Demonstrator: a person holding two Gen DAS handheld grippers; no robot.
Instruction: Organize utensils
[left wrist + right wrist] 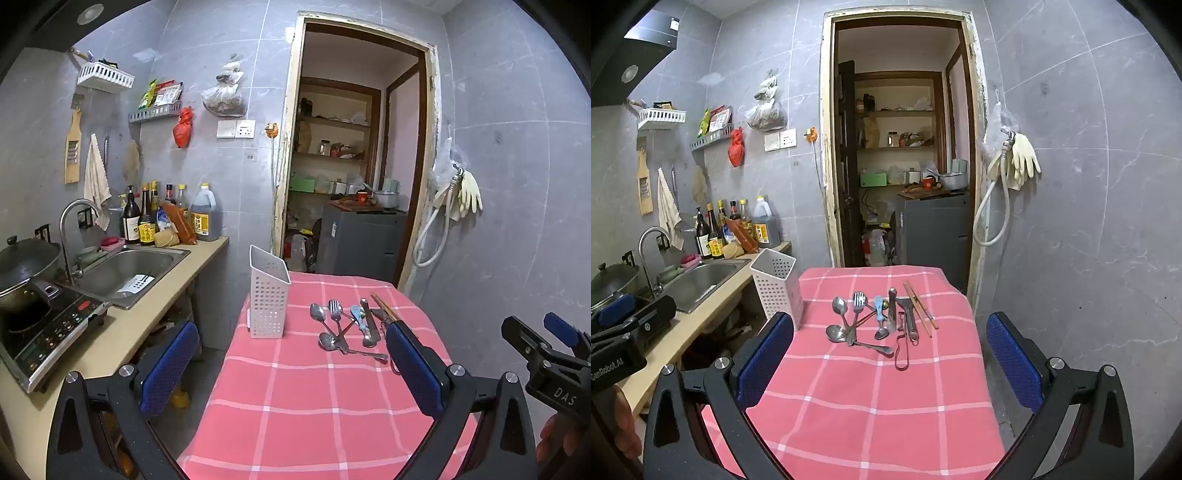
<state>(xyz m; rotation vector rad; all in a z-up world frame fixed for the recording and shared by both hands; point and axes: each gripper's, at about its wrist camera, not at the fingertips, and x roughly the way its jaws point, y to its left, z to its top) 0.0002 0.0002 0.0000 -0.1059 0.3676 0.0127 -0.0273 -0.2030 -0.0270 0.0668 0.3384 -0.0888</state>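
Hovering released and empty above the near bench edge, the left tongs (pixel 291 363) and right tongs (pixel 890 356) both gape wide. Beyond them the utensils (pixel 879 321) lie piled on the pink checked cloth (pixel 871 406), the white perforated holder (pixel 269 295) upright just left.

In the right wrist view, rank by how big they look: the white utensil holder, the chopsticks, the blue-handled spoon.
1. white utensil holder
2. chopsticks
3. blue-handled spoon
All sit at similar depth, so the order seems reliable.
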